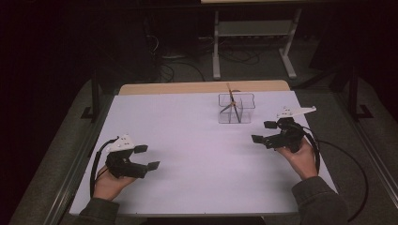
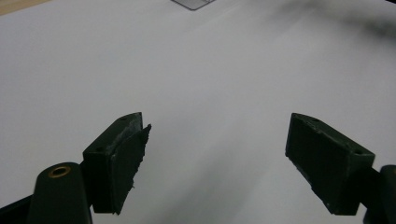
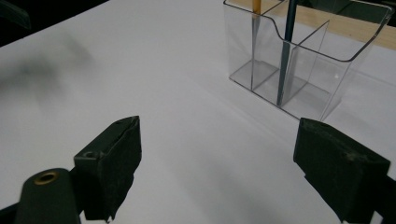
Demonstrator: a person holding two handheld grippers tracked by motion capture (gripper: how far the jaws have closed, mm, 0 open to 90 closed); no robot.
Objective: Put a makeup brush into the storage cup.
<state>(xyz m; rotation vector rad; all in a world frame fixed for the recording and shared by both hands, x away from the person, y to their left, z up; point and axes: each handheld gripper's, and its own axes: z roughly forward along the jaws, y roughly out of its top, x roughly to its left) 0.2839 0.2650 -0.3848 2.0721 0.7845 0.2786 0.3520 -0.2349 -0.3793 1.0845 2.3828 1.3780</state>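
Two tools, left tool (image 1: 144, 157) and right tool (image 1: 264, 131), we hold gaping and empty; pencils already stand in the clear plastic divided holder (image 1: 236, 108) near the white desk's (image 1: 187, 140) far edge, nothing left visible.

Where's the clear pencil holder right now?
In the high view the clear pencil holder stands on the far right part of the white table, near its back edge, just ahead of the open right gripper. The right gripper view shows it close, upper right.
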